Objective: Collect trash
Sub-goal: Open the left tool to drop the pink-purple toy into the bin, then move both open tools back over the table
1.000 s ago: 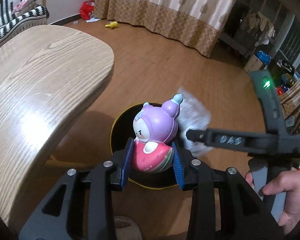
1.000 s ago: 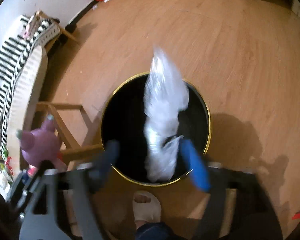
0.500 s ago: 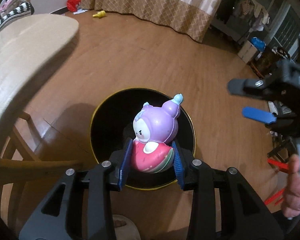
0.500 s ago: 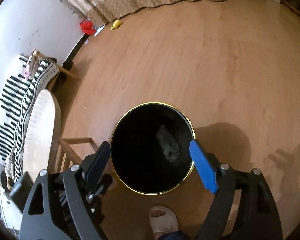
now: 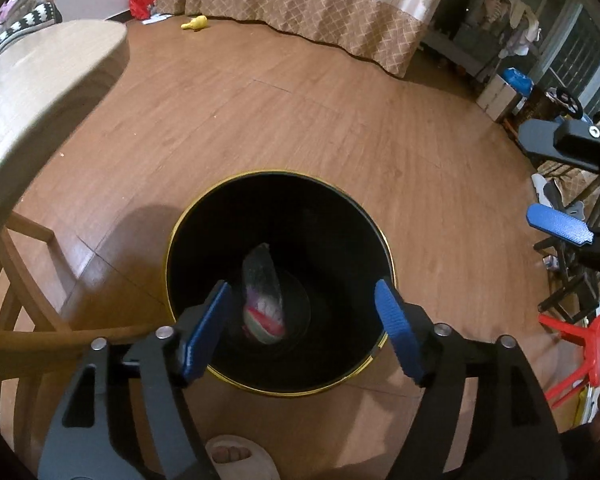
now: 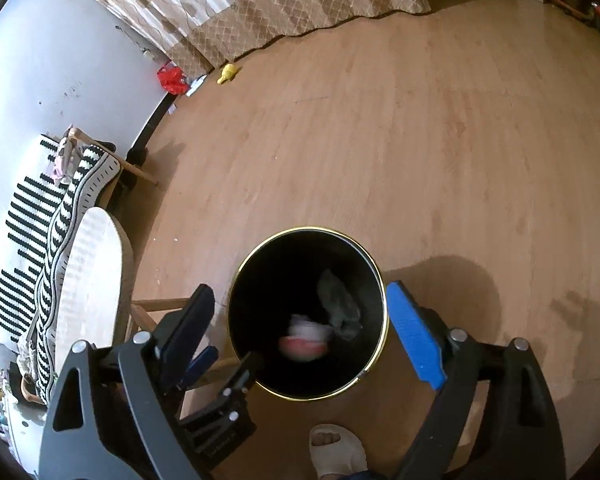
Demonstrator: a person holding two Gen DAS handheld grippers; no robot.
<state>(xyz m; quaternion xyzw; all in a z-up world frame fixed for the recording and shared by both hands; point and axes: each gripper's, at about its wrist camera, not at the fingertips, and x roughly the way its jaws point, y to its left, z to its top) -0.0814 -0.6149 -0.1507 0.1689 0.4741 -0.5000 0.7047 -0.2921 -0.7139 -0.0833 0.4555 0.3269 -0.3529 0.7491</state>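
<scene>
A black round bin with a gold rim (image 5: 180, 232) (image 6: 384, 300) stands on the wooden floor. Inside it a purple and pink toy (image 5: 262, 300) (image 6: 306, 340) shows blurred, falling or just landed. A crumpled plastic bag (image 6: 338, 304) lies in the bin beside it. My left gripper (image 5: 304, 332) is open and empty just above the bin's near rim. My right gripper (image 6: 300, 332) is open and empty above the bin, and one blue pad (image 5: 560, 230) shows at the right in the left wrist view.
A light wooden table (image 5: 32, 92) (image 6: 92, 280) with wooden legs stands left of the bin. A striped sofa (image 6: 40, 216) is behind it. A foot in a slipper (image 5: 236, 454) (image 6: 336, 448) is near the bin. A red stool (image 5: 580, 332) and clutter are at the right.
My left gripper opened and let go of the toy, which dropped into the bin. The plastic bag fell from my right gripper into the bin earlier, and that gripper rose.
</scene>
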